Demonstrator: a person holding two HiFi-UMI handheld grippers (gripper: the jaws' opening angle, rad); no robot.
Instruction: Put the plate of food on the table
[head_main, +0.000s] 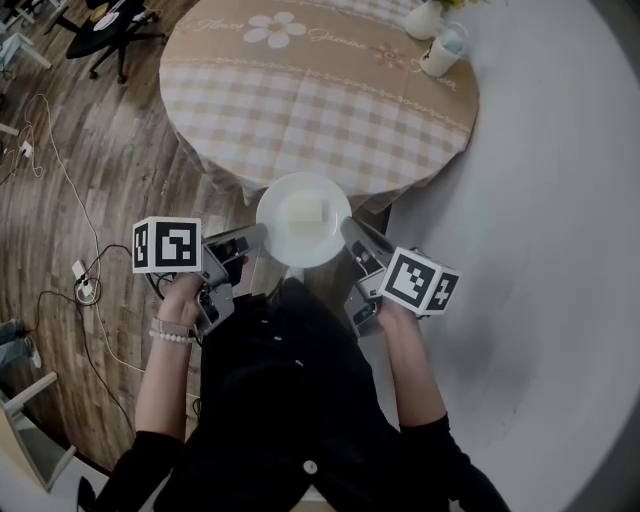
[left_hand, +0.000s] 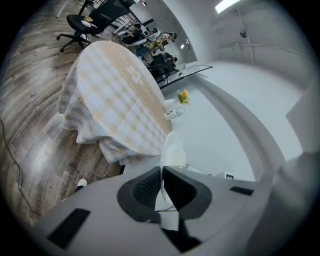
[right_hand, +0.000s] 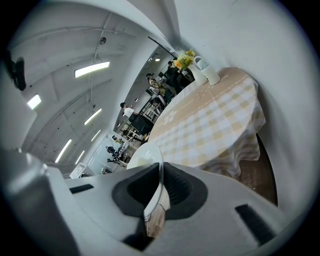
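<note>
The plate (head_main: 303, 235), with a pale block of food (head_main: 303, 211) on it, is held in the air at the near edge of the table (head_main: 320, 110), not yet set down on the checked cloth. It is pinched at opposite sides, presumably so that it is kept level. The left gripper (head_main: 257, 238) is clamped on the left rim and the right gripper (head_main: 349, 230) on the right rim, the thin edge being seated between each pair of pads. A mug (head_main: 441, 52) is seen at the table's far side, well apart.

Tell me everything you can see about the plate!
The plate is round, white and smooth. A pale yellow block of food lies in its middle. It is held roughly level in the air: the left gripper is shut on its left rim, the right gripper on its right rim. It hangs by the near edge of the checked table, not set down yet.
</note>
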